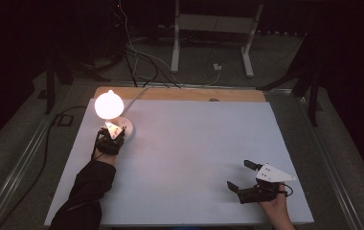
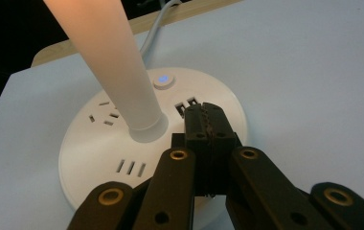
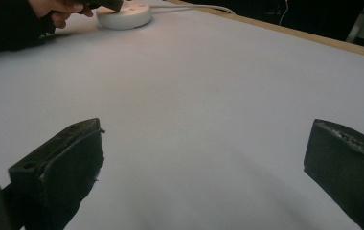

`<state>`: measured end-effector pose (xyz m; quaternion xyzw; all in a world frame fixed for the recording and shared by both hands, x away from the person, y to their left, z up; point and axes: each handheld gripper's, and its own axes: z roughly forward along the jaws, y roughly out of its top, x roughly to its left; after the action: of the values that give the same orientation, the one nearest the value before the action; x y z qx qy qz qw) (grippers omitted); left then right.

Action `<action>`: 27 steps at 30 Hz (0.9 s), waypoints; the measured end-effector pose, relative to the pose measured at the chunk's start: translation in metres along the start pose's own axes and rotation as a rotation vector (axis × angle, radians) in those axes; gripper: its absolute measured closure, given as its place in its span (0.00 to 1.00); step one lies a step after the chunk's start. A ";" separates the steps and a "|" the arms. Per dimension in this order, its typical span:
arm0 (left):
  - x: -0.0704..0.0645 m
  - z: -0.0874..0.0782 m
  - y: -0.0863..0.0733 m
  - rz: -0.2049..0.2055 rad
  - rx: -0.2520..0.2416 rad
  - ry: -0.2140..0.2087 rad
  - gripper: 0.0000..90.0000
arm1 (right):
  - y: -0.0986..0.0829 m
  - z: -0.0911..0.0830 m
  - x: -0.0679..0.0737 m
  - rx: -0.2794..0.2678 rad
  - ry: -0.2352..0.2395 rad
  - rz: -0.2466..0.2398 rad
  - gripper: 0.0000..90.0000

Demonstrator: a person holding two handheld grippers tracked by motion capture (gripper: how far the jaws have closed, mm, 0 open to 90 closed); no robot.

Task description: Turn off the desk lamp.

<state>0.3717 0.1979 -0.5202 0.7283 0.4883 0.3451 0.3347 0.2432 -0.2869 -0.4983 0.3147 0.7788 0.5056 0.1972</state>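
My right gripper (image 1: 240, 178) sits at the near right of the white table (image 1: 194, 143), jaws spread wide apart with nothing between them, resting just above the bare surface. Farther off, at the far left, my left gripper (image 2: 204, 125) has its jaws pressed together, holding nothing, their tips over the lamp base (image 2: 98, 143), a round white disc with sockets. Just beyond the tips a small button (image 2: 164, 80) glows blue. The lamp stem (image 2: 108, 62) rises from the base's middle, and the lit bulb (image 1: 108, 104) shines above. A white cable (image 1: 139, 93) runs off the far edge.
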 end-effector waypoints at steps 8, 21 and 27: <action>0.004 -0.009 0.009 -0.022 -0.045 -0.007 1.00 | 0.000 -0.001 -0.001 -0.002 -0.001 0.007 0.00; 0.005 -0.011 0.011 -0.017 -0.048 -0.018 1.00 | 0.000 0.000 -0.001 -0.001 0.001 0.003 0.00; 0.004 -0.008 0.008 -0.010 -0.034 -0.021 1.00 | 0.000 -0.001 -0.001 -0.001 0.000 0.004 0.00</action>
<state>0.3698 0.2003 -0.5080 0.7236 0.4823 0.3443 0.3538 0.2433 -0.2876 -0.4982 0.3163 0.7777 0.5065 0.1963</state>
